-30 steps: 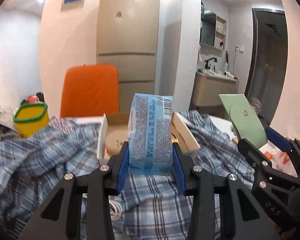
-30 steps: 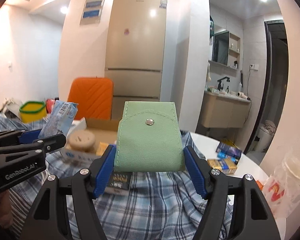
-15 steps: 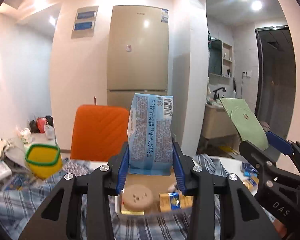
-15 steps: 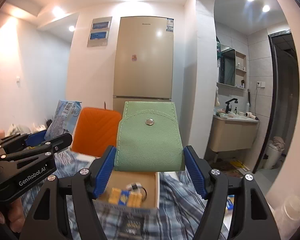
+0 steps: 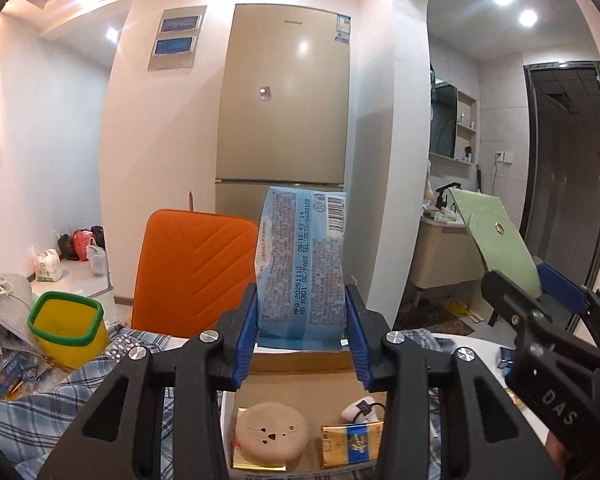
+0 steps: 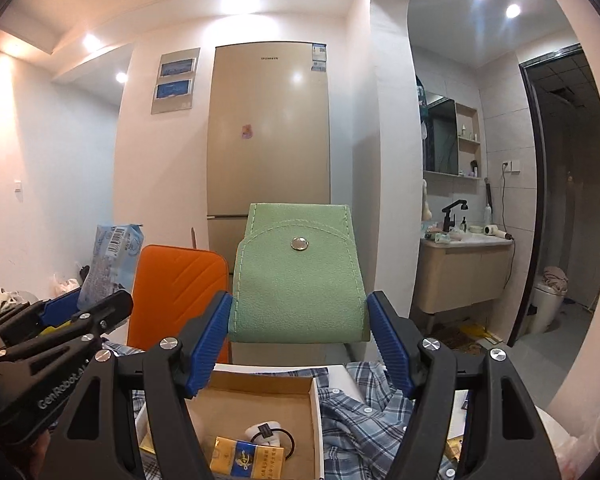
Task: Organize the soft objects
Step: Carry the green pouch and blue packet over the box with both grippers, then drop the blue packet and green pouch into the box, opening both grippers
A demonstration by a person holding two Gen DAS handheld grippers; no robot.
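Note:
My left gripper (image 5: pixel 302 334) is shut on a light blue tissue pack (image 5: pixel 302 268), held upright above an open cardboard box (image 5: pixel 300 368). My right gripper (image 6: pixel 300 334) is shut on a green snap-button pouch (image 6: pixel 298 280), held above the same box (image 6: pixel 260 404). The pouch also shows at the right of the left wrist view (image 5: pixel 498 248). The tissue pack shows at the left of the right wrist view (image 6: pixel 112 256). The box holds a round tan cushion (image 5: pixel 272 436), a yellow-and-blue pack (image 5: pixel 352 444) and a small white item (image 6: pixel 266 434).
A blue plaid shirt (image 6: pixel 364 420) lies around the box on the table. A yellow bin with a green rim (image 5: pixel 66 328) stands at the left among clutter. An orange chair back (image 5: pixel 194 272) stands behind the table, a fridge (image 5: pixel 284 100) beyond it.
Both grippers have risen and tilted up with their loads still held. The box has come into view directly below them, and the plaid shirt has dropped low in the frames.

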